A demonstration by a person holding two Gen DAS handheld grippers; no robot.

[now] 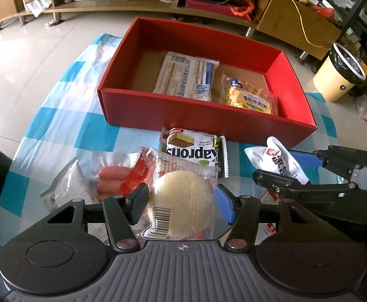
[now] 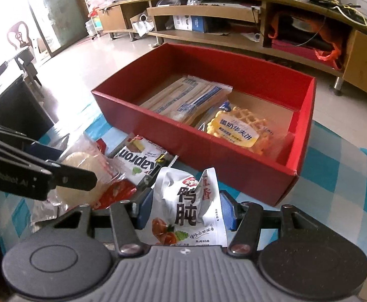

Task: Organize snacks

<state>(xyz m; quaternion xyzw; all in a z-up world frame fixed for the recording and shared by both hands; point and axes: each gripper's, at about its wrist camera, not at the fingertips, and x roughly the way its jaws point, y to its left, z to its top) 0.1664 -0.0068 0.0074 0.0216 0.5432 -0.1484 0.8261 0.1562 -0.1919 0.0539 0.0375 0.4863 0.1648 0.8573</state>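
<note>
The open red cardboard box (image 1: pixel 203 115) lies straight ahead of both grippers, filling the upper middle of each wrist view, its long side running left to right across the frame. So the coming move, as I judge it, is a short carry up-frame over the near wall. Inside the box already lie a pale flat packet with blue print (image 1: pixel 187 79) at centre and a clear bag of yellow waffle biscuits (image 1: pixel 252 97) to its right; the left part of the floor is bare.

The left gripper (image 1: pixel 182 207) sits at lower centre of its view, angled steeply down, its pads pressing on the clear wrapper of a round pale bun (image 1: pixel 183 201) that rests amid the pile on the blue-and-white checked cloth (image 1: pixel 57 136). The right gripper (image 2: pixel 186 210) is clamped on a crumpled white foil pouch with black characters (image 2: pixel 191 201), held upright and looking clear of the cloth, near the box's front wall. The right hand looks readier to go first. A white wafer packet with black lettering (image 1: pixel 192 148) lies between the bun and the box, touching its near wall.
</note>
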